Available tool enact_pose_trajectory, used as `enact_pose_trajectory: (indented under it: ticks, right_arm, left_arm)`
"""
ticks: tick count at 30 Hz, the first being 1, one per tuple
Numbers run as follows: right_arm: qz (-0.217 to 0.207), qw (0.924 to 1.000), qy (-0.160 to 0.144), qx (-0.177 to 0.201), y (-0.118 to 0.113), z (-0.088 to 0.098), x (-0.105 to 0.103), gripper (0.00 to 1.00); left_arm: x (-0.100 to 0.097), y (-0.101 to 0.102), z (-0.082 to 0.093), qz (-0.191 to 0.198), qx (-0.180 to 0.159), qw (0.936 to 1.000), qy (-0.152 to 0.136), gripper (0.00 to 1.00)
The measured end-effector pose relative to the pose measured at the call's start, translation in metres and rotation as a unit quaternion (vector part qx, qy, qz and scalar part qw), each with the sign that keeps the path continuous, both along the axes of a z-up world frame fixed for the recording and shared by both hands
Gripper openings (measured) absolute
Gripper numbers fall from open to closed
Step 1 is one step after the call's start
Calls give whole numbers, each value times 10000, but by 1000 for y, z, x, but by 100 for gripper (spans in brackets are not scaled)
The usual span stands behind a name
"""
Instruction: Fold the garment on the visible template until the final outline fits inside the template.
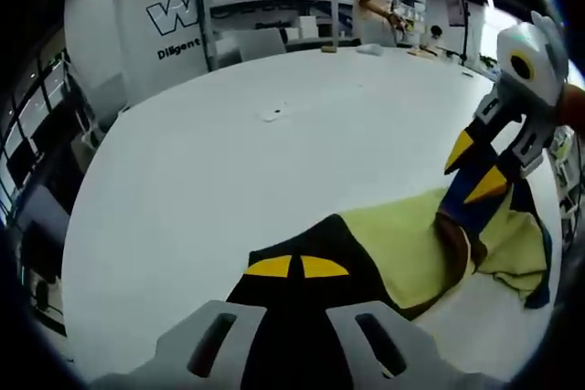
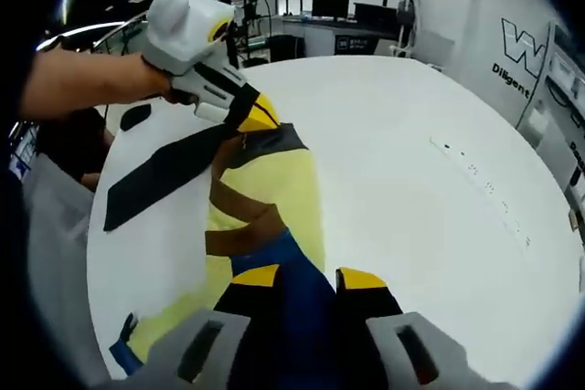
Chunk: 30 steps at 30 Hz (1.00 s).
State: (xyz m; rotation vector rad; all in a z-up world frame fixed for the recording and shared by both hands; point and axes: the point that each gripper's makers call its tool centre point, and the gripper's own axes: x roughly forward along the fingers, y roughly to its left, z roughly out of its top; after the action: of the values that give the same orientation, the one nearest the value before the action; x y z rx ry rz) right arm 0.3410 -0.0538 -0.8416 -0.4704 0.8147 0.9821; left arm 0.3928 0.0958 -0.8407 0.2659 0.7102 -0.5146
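Between both grippers' jaws, the garment [image 2: 274, 198] hangs bunched, template hidden.

Both grippers [image 1: 297, 267] [image 2: 306, 278] — pale grey bodies, slotted grey fingers [image 1: 212, 340], yellow tips.

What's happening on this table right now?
A person holds a gripper in each hand, both clamped on a yellow, black and blue garment on the white table. The left gripper pinches a black part; the right gripper pinches a blue part. The cloth is lifted and bunched, not yet folded flat.
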Motion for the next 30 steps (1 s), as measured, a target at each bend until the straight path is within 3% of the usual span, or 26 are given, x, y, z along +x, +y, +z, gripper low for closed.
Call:
enact_pose_trajectory:
  ticks: [2, 12, 19, 30]
  right_arm:
    - [74, 9998, 176, -28, -1, -2, -3, 16]
    - [154, 9996, 234, -21, -3, 4, -9, 0]
    - [165, 9999, -7, -40, -7, 9, -7, 0]
    - [-197, 9978, -596, 202, -24, 44, 8, 0]
  left_arm:
    - [0, 0, 0, -7, 3, 10000, -2, 0]
    - [2, -2, 0, -29, 43, 10000, 0, 0]
    - [2, -1, -1, -30, 58, 10000, 2, 0]
    - [9, -2, 13, -40, 49, 9999, -119, 0]
